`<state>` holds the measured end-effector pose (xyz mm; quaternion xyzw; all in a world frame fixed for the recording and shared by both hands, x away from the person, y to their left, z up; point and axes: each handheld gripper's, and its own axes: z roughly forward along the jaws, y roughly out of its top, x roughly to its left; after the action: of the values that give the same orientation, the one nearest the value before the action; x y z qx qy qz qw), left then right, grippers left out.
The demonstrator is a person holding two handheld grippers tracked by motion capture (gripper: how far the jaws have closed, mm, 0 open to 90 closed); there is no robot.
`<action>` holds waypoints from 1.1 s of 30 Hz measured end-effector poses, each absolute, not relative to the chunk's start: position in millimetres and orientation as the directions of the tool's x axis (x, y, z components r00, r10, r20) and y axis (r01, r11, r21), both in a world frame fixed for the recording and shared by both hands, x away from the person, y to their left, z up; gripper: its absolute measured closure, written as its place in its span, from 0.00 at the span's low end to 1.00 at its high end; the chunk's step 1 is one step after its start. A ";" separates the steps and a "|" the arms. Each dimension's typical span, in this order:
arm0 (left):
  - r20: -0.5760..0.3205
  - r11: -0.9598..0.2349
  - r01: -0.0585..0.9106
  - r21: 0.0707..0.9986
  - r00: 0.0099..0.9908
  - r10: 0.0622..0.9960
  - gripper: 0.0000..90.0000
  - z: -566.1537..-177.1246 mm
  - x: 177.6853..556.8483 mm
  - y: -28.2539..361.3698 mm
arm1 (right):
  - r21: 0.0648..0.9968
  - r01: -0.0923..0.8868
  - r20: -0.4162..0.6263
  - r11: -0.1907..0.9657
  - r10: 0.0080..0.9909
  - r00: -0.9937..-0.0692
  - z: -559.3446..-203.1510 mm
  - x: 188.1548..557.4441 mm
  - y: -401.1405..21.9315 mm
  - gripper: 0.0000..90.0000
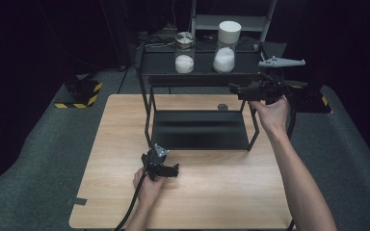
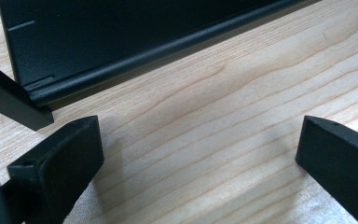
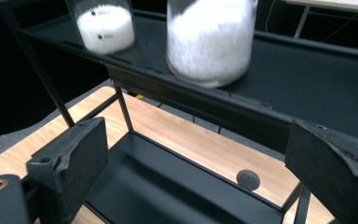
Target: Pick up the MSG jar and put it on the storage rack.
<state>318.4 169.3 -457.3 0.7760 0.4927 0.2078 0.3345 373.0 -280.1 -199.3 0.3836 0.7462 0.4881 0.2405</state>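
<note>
Matt black metal shelf [image 1: 200, 77], pale wood-grain table [image 1: 125, 120]

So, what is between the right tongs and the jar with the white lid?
Nothing: in the right gripper view the open right tongs face the jar with the white lid across open air, with the shelf's front rail just below that line.

**Bright table in a dark room**

Light falls from above onto the wooden table [image 1: 197, 192], while the surroundings toward 9, 12 and 3 o'clock sink into near black. The black shelf [image 1: 200, 130] throws a soft shadow on its lower tray. In the right gripper view, the jars [image 3: 209, 42] are blurred and the white contents glare. In the left gripper view, the wood grain is sharp, with faint shadows toward 6 o'clock.
</note>
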 end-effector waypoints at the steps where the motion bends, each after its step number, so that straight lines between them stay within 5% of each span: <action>1: -0.007 -0.291 0.626 0.724 0.428 0.904 0.01 -457.3 318.4 169.2 | 0.912 0.341 0.020 0.227 0.807 -0.590 -201.9 372.7 -281.9 0.06; 33: -0.007 -0.291 0.627 0.723 0.427 0.904 0.01 -457.2 318.4 169.0 | 0.917 0.349 0.064 0.192 0.794 -0.605 -273.5 355.0 -312.3 0.07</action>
<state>318.4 169.0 -457.2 0.7760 0.4931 0.2076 0.3340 355.0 -312.3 -273.5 0.3861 0.7400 0.5049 0.2199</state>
